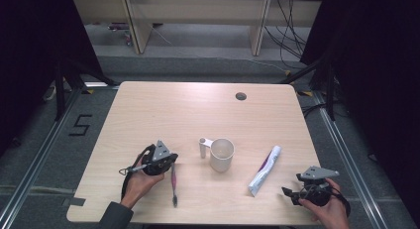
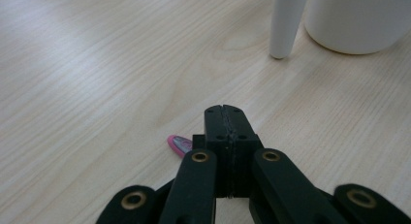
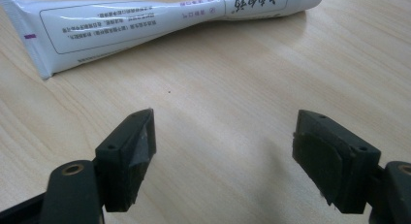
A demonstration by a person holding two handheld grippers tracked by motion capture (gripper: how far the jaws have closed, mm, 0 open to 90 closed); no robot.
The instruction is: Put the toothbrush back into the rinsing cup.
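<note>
A pink-and-dark toothbrush lies on the wooden table, running toward the near edge. My left gripper sits low over its far end, pointing at a white cup. In the left gripper view the gripper is shut, pads meeting with nothing seen between them; the toothbrush's pink end pokes out from under the left jaw. My right gripper rests at the near right corner, open, as the right gripper view confirms. A white toothpaste tube lies just beyond it, untouched.
A small white upright cylinder stands just left of the cup. A cable hole sits near the table's far edge. Dark curtains flank the table, with shelving legs and cables on the floor behind.
</note>
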